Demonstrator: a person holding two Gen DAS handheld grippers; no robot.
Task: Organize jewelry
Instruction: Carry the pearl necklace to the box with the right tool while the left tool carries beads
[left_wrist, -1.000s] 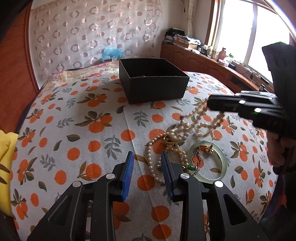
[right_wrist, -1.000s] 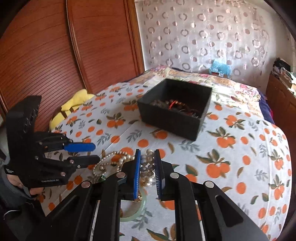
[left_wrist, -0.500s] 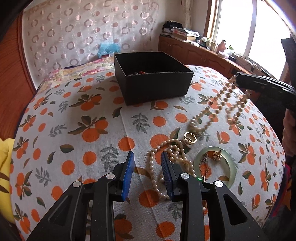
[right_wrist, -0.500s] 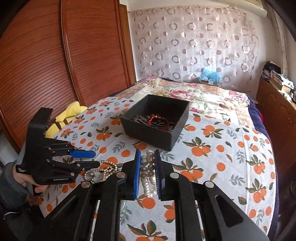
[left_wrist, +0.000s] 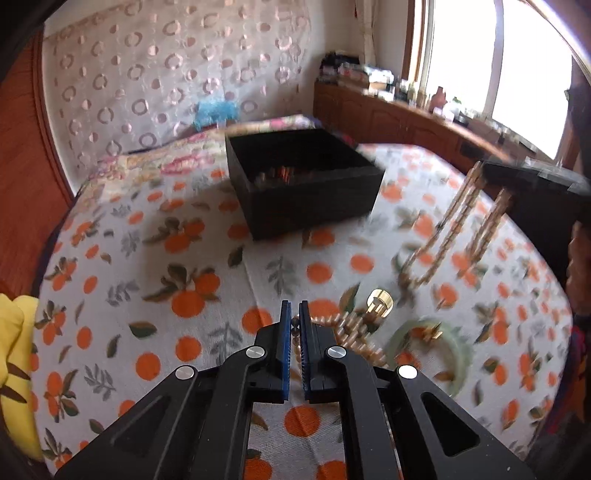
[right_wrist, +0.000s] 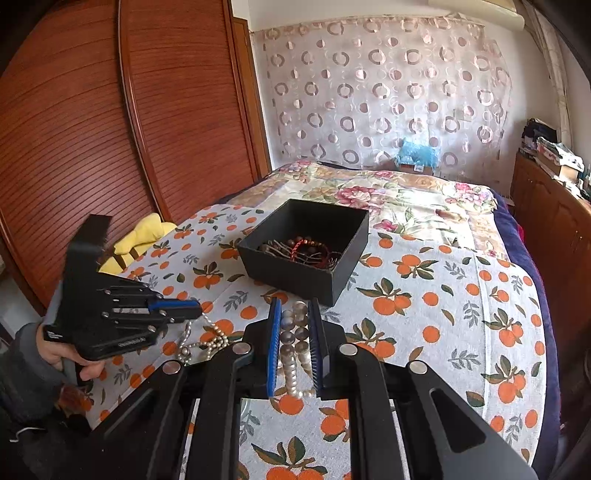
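A long pearl necklace (left_wrist: 458, 225) hangs in strands from my right gripper (left_wrist: 487, 170), which is shut on it above the bed at the right. In the right wrist view its beads (right_wrist: 295, 334) fill the gap between the pads of the right gripper (right_wrist: 294, 306). My left gripper (left_wrist: 294, 311) has its jaws closing to a narrow slit on a pearl strand (left_wrist: 295, 345) of the heap on the bedspread. The left gripper (right_wrist: 195, 310) also shows in the right wrist view, with pearls (right_wrist: 207, 338) trailing below it. The black box (left_wrist: 306, 206) (right_wrist: 306, 275) stands behind, with beads inside.
A green bangle (left_wrist: 439, 354), a gold ring (left_wrist: 380, 297) and a small gold pendant (left_wrist: 430, 332) lie on the orange-print bedspread (left_wrist: 184, 258) right of my left gripper. A yellow cushion (right_wrist: 142, 236) lies by the wooden wardrobe (right_wrist: 110, 147). A low cabinet (left_wrist: 406, 118) runs under the window.
My left gripper's jaws have shut on a pearl strand. The right gripper has risen and carried its pearl strands up off the bedspread.
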